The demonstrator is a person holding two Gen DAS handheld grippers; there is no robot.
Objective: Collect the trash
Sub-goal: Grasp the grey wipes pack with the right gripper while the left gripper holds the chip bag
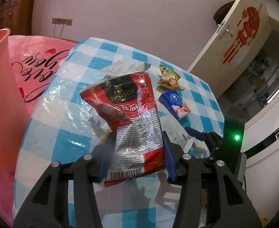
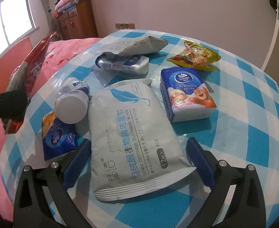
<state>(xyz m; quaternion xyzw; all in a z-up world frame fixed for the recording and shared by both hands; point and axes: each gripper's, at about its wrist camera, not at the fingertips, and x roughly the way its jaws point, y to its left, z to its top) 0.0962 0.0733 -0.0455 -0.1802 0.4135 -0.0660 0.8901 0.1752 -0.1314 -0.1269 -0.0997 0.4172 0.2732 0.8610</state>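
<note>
My left gripper (image 1: 135, 152) is shut on a red Richboy Teh Tarik packet (image 1: 128, 117) and holds it above the checked table (image 1: 63, 136). The packet (image 2: 31, 68) and left gripper also show at the left edge of the right wrist view. My right gripper (image 2: 137, 152) is open, its blue fingers on both sides of a grey cleaning-wipes pack (image 2: 131, 133) lying flat on the table. An orange bin (image 1: 1, 95) stands to the left of the table.
On the table (image 2: 243, 133) lie a blue Vinda tissue pack (image 2: 186, 96), a yellow-green snack wrapper (image 2: 196, 57), a white bottle (image 2: 71, 102), a small blue tissue pack (image 2: 57, 136), a grey torn bag (image 2: 131, 46) and a white-blue pack (image 2: 124, 64). A pink bed (image 1: 37, 66) lies beyond.
</note>
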